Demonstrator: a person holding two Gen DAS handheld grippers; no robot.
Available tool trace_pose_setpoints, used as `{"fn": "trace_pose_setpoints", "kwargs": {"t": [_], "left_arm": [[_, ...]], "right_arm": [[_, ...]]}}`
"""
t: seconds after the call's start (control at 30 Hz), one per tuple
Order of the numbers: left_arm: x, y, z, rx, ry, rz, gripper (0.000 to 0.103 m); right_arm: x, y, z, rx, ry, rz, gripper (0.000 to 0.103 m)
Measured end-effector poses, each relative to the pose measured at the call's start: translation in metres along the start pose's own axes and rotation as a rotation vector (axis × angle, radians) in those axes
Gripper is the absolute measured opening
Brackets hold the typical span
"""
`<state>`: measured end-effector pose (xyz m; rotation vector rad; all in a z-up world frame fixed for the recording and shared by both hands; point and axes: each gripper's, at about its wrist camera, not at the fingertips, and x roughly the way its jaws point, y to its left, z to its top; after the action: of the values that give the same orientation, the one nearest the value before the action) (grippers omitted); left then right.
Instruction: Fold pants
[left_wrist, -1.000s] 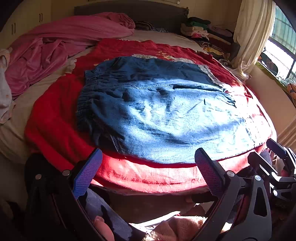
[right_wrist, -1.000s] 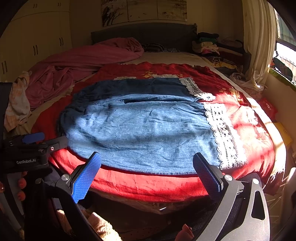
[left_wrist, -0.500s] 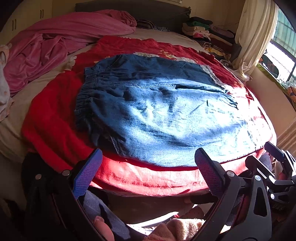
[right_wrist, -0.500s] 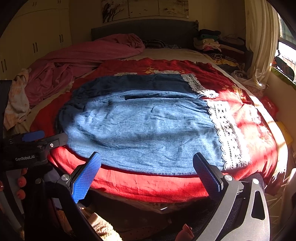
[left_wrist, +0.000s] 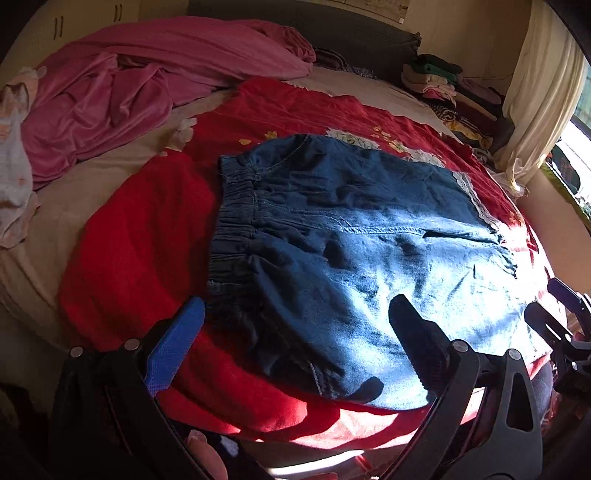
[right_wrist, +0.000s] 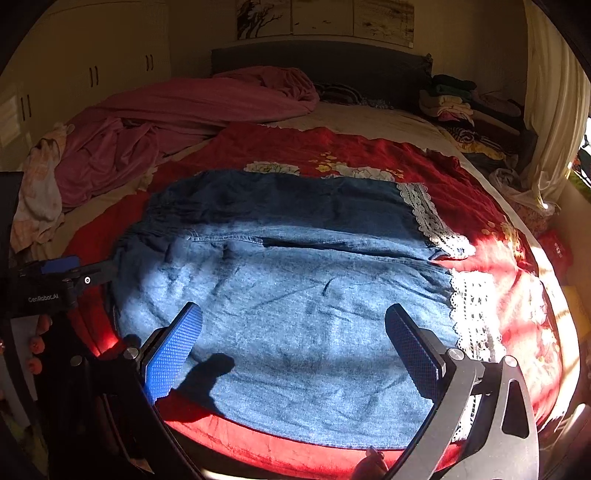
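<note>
Since both grippers were advanced over pants (right_wrist: 295, 314), left gripper (left_wrist: 295, 325) and right gripper (right_wrist: 293, 332) are held released above near edge; grasp judged imminent.

a home bedroom: bed (right_wrist: 369, 122) with headboard (right_wrist: 332, 62), wardrobe (right_wrist: 92, 74), curtained window (right_wrist: 554, 110).

Denim pants (right_wrist: 295, 295) lie flat across frame centre on a red blanket (right_wrist: 369, 155), lace hems at right, w/ the right gripper (right_wrist: 293, 334) wide open at bottom over them & the left gripper (right_wrist: 55, 284) at left edge.
</note>
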<state>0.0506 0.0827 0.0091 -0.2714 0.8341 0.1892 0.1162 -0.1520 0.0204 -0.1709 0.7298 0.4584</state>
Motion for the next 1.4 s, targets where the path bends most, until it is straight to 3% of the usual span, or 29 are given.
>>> {"fn": "trace_pose_setpoints", "kwargs": {"t": [0.33,0.63,0.97,1.07,1.17,1.3,1.4], "left_arm": [[0.031,0.049,0.061,-0.058,-0.024,0.069,0.094],[0.077,0.072,0.114,-0.058,0.018,0.05,0.094],[0.146,0.085,0.134,0.028,0.111,0.04,0.094],[0.156,0.089,0.134,0.019,0.119,0.009,0.093],[0.163,0.089,0.134,0.021,0.124,-0.022,0.08],[0.165,0.083,0.132,0.031,0.107,-0.054,0.047],[0.16,0.079,0.131,0.044,0.084,-0.058,0.034]], "right_arm": [[0.054,-0.006,0.059,-0.017,0.026,0.034,0.099],[0.109,-0.003,0.108,-0.142,0.059,-0.005,0.099],[0.176,0.006,0.149,-0.23,0.145,0.03,0.099],[0.194,0.01,0.159,-0.286,0.163,-0.005,0.099],[0.214,0.011,0.167,-0.305,0.196,0.001,0.099],[0.235,0.016,0.174,-0.355,0.216,0.019,0.099],[0.25,0.023,0.179,-0.387,0.234,0.036,0.098]]}}
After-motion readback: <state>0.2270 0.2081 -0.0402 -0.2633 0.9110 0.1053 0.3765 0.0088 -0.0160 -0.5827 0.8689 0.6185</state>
